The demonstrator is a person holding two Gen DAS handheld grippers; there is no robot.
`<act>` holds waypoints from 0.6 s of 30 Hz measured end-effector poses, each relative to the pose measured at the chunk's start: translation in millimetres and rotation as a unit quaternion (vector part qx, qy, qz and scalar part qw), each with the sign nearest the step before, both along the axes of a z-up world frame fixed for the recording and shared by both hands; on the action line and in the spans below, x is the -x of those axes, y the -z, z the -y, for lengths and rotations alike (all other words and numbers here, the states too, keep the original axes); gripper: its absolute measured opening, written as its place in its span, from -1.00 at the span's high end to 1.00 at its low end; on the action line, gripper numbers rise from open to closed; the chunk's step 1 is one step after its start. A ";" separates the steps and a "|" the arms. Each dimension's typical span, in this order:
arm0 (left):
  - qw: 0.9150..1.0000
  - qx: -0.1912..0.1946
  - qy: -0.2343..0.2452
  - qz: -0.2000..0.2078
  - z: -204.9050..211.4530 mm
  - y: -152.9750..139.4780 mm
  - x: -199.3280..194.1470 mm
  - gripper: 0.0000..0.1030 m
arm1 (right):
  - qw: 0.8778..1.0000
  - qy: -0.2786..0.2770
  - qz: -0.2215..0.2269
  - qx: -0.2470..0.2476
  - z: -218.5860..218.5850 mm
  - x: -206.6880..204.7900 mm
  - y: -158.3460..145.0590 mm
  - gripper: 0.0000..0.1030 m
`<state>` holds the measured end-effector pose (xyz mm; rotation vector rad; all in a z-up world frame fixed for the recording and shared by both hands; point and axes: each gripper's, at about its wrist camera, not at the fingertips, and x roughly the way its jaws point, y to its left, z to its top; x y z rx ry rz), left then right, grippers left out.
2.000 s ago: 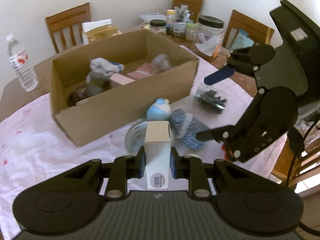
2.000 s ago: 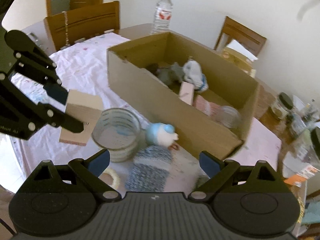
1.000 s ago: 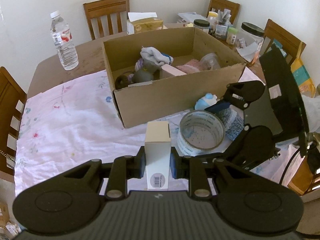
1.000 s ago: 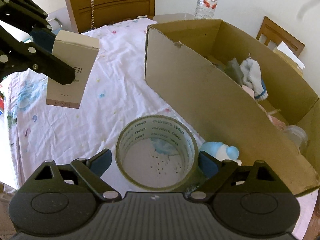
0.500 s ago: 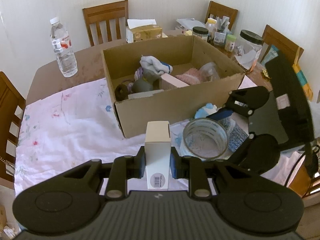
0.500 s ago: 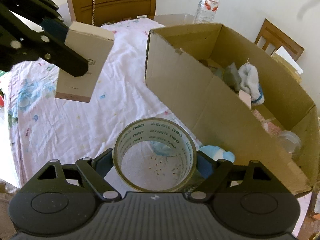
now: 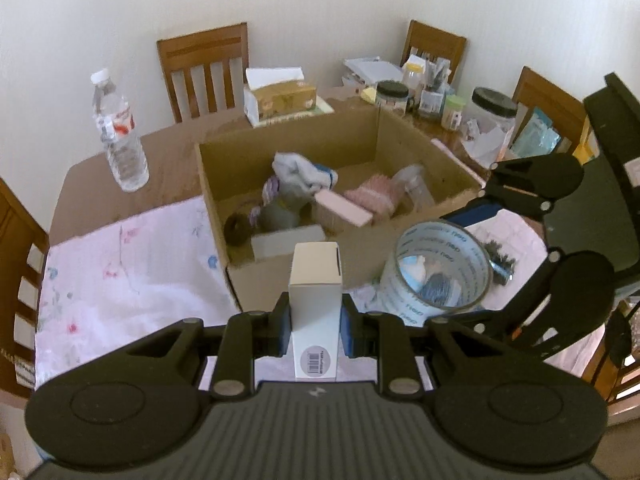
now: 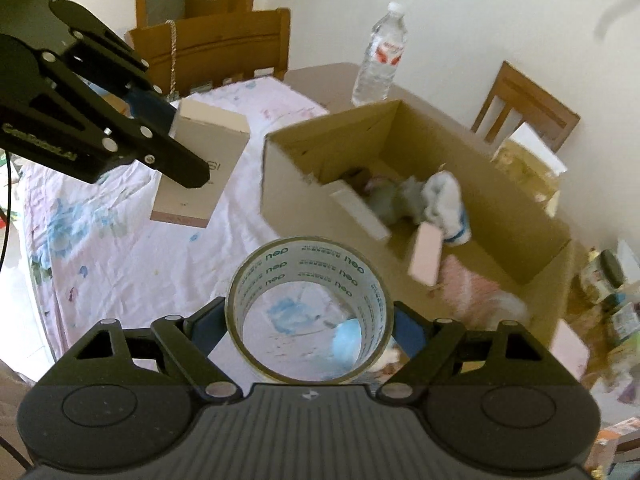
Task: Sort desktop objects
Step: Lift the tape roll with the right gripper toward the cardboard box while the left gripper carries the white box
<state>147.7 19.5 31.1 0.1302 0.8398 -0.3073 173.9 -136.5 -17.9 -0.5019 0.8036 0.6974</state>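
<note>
My left gripper (image 7: 315,330) is shut on a white carton with a barcode label (image 7: 316,296), held in the air in front of the open cardboard box (image 7: 408,136). The carton also shows in the right wrist view (image 8: 200,172). My right gripper (image 8: 308,326) is shut on a roll of clear tape (image 8: 308,280), lifted above the cloth near the box's front corner. The tape also shows in the left wrist view (image 7: 440,268). The box (image 8: 480,168) holds socks, a pink block and other small things.
A floral cloth (image 7: 120,264) covers the near table. A water bottle (image 7: 120,136) stands left of the box. A tissue box (image 7: 280,96), jars (image 7: 492,120) and papers crowd the far side. Wooden chairs (image 7: 204,68) ring the table. A blue toy and a sock lie under the tape.
My right gripper closed on the tape roll and lifted it off the cloth toward the box. My left gripper kept the carton and moved closer to the box.
</note>
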 end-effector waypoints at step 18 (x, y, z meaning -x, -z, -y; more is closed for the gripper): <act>0.999 -0.002 0.031 0.040 51.7 -27.3 -58.4 0.57 | 0.998 0.021 0.050 -0.021 64.7 -32.8 -60.3 -0.72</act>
